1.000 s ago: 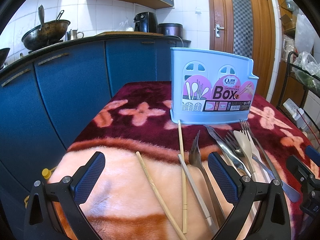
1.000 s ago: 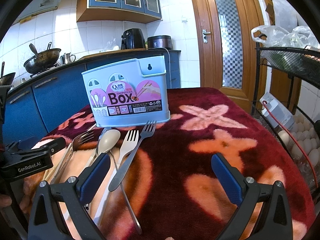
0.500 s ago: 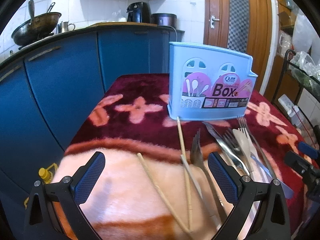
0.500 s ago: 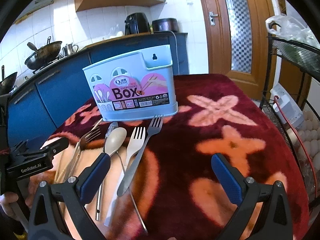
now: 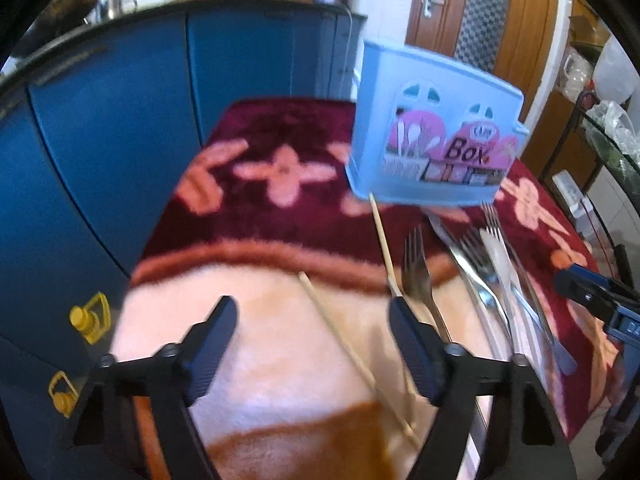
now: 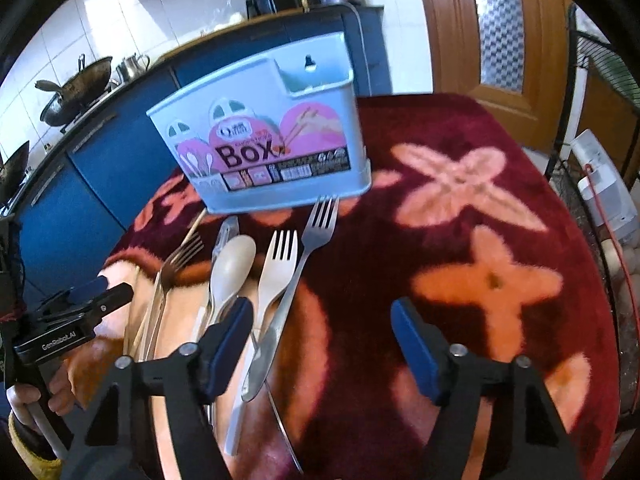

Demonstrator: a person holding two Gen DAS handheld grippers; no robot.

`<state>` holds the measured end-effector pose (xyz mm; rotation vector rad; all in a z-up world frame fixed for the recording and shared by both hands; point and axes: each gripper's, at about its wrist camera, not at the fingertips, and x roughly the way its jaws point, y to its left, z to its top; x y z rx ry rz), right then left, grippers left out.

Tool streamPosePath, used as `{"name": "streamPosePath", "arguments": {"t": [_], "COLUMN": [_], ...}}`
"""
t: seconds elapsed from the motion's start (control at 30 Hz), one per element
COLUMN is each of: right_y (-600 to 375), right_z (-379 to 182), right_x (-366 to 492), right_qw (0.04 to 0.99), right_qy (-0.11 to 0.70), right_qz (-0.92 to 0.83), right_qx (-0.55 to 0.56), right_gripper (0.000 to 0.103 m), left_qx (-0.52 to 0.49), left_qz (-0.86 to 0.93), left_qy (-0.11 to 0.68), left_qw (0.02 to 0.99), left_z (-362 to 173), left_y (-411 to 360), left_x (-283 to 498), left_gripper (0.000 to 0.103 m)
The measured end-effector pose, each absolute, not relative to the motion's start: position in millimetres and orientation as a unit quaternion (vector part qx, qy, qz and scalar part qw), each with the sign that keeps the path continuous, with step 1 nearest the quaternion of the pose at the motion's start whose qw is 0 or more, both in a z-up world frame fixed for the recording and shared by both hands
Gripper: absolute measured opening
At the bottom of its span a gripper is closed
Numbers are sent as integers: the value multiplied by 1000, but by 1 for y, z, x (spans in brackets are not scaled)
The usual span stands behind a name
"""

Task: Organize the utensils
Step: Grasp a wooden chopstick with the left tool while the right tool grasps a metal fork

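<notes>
A pale blue utensil box [image 5: 434,136] [image 6: 268,136] stands at the back of a flowered red blanket [image 5: 276,216] [image 6: 460,240]. In front of it lie metal forks [image 5: 418,268] [image 6: 316,232], a beige plastic fork [image 6: 278,268], a beige spoon [image 6: 232,264] and wooden chopsticks [image 5: 344,332]. My left gripper [image 5: 314,332] hovers over a chopstick, jaws closing, with nothing pressed between its pads. My right gripper [image 6: 322,334] hangs over the blanket just right of the fork handles, jaws closing on nothing. The left gripper [image 6: 76,312] also shows at the right wrist view's left edge.
Blue kitchen cabinets [image 5: 120,120] run along the left, with a wok [image 6: 74,92] on the counter. A wooden door [image 6: 480,20] stands behind the table. A wire rack [image 6: 600,92] and a white appliance [image 6: 604,184] are at the right. A person's hand [image 6: 36,396] holds the left gripper.
Both grippers' jaws have narrowed. Both cameras tilted further down and moved closer over the utensils, so the box sits higher in each view.
</notes>
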<state>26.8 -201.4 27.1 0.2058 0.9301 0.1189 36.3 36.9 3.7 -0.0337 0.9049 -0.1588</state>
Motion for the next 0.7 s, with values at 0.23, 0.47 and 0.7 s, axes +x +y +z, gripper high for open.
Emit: {"name": "streamPosePath", "arguments": {"t": [0.23,0.47,0.7], "right_y": [-200,-196,-204], "right_z": [19,18,16], "right_x": [40,62,92], "right_qw": [864,853,851], "right_qy": [488,510,517], "right_qz": [69,73,51], "right_qx": [104,84,82], "right_gripper": [65,56,56], "left_qx": [-31,-5,-7], "left_qz": [-78,-75,-85], "left_qy": [484,505,513], "left_qw": [871,860,854], "left_z": [-11,-9,-7], "left_y": [33,25,26], "left_x": [44,56,70], "left_gripper": [57,48,24]}}
